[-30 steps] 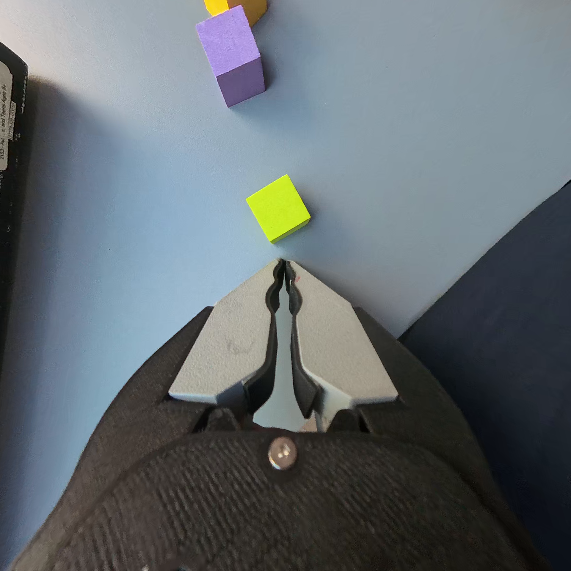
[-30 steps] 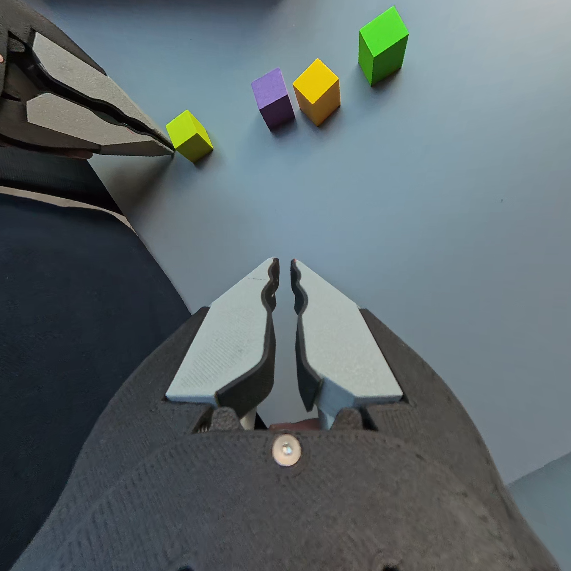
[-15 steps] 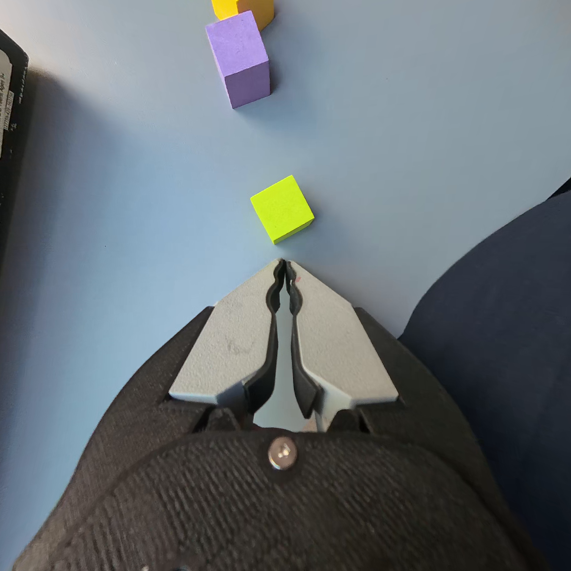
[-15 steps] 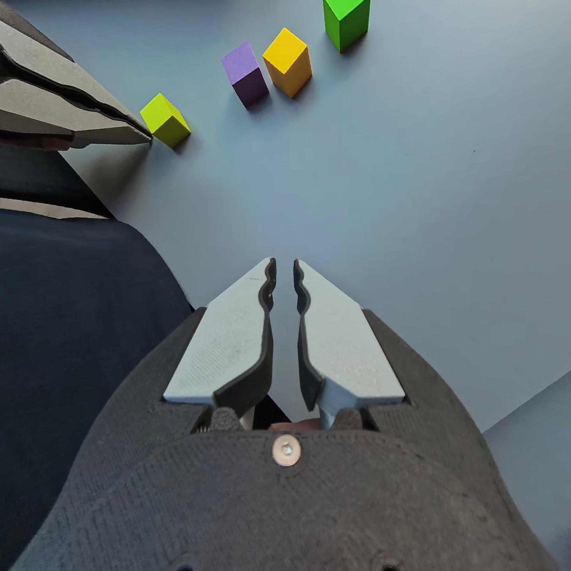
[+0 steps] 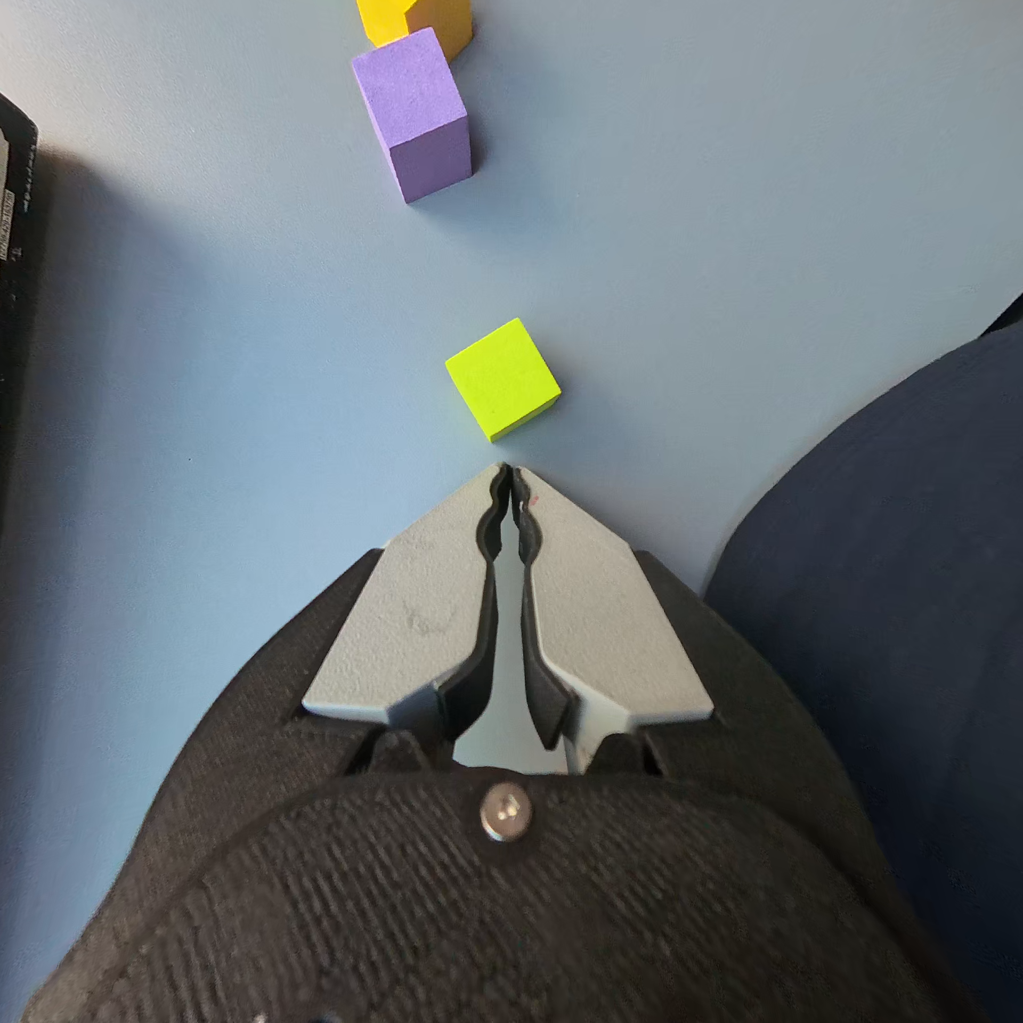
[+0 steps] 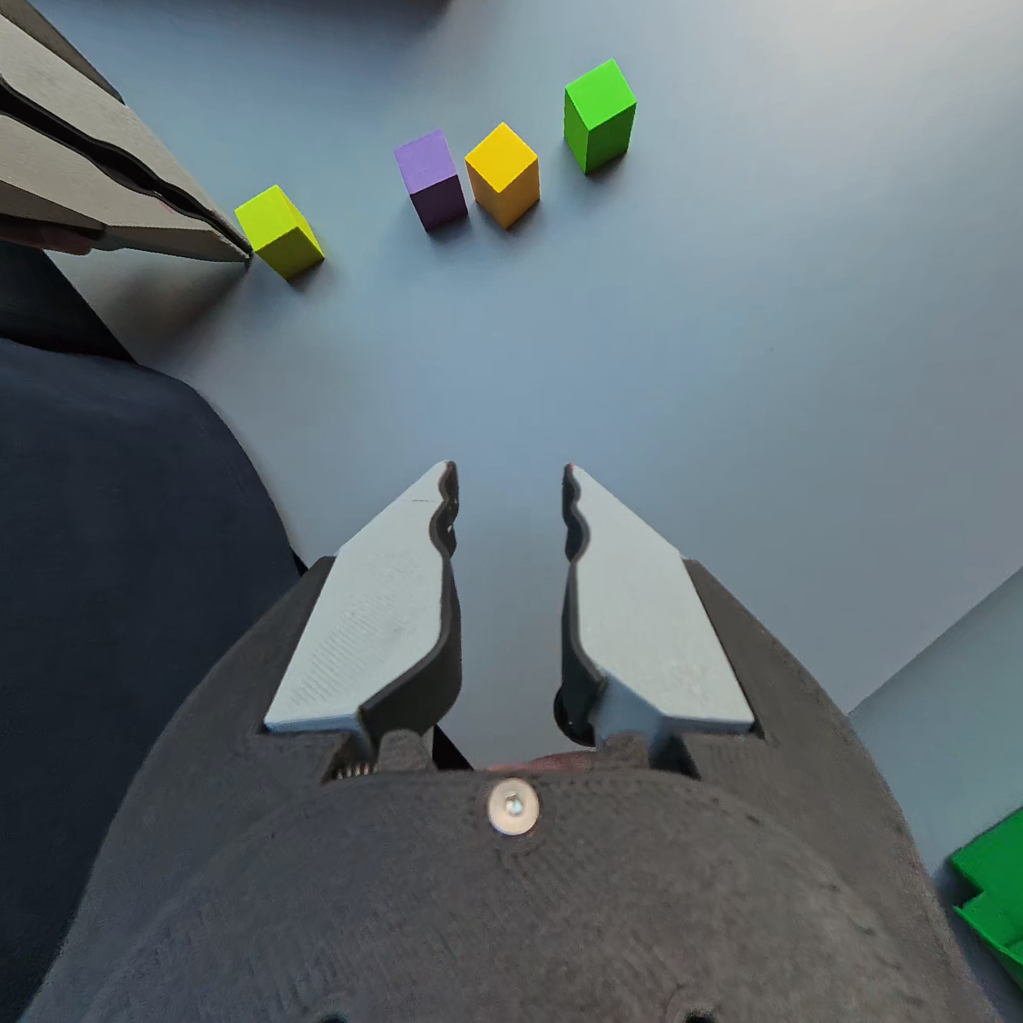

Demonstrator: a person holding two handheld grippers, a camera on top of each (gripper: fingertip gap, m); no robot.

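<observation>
Spread apart since a moment ago, the right gripper (image 6: 510,468) fingers hang empty over the blue worktop (image 6: 719,387), while the left gripper (image 5: 509,469), fingers closed on nothing, points at the small lime-yellow foam-like cube (image 5: 502,378), seemingly light and easiest pinched across opposite flat sides.

Tabletop work station, room type not identifiable.
A plain blue-grey table (image 6: 719,343) carries small coloured blocks (image 6: 501,174) at 12 o'clock; a black box (image 5: 14,265) lies at 9 o'clock, a green plastic piece (image 6: 991,891) at 4 o'clock.
</observation>
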